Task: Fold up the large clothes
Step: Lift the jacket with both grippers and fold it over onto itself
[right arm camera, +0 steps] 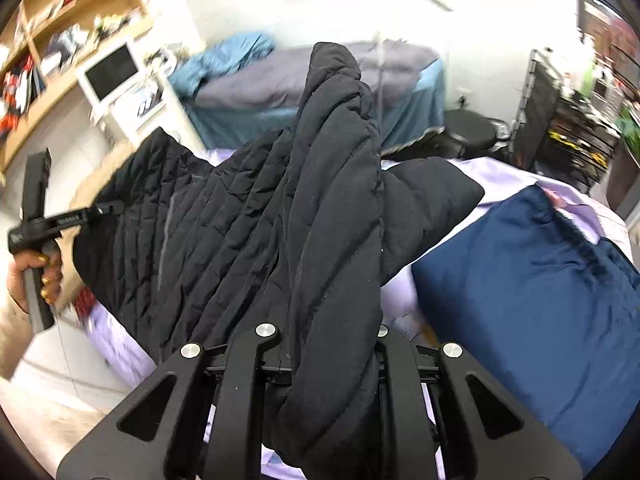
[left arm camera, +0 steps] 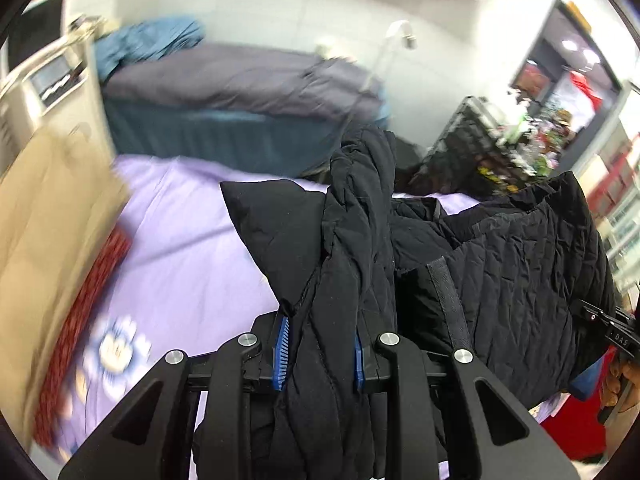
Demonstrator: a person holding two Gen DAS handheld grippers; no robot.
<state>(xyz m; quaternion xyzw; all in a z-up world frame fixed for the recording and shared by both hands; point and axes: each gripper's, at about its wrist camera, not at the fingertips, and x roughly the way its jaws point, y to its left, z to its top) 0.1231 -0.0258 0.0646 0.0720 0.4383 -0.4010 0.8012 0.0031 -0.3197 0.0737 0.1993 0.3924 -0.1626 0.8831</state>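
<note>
A black quilted jacket hangs lifted between both grippers above a lavender bed sheet. My left gripper is shut on a bunched edge of it, and the fabric fills the gap between the blue pads. At the right edge of that view, a hand holds the right gripper at the jacket's other side. In the right wrist view the jacket drapes over my right gripper, which is shut on a thick roll of fabric that hides its fingertips. The left gripper bites the jacket's far left edge.
A navy cushion lies on the bed to the right. A brown paper bag and a red patterned item sit at the bed's left side. Beyond are a second bed with a grey cover, a black rack and shelves.
</note>
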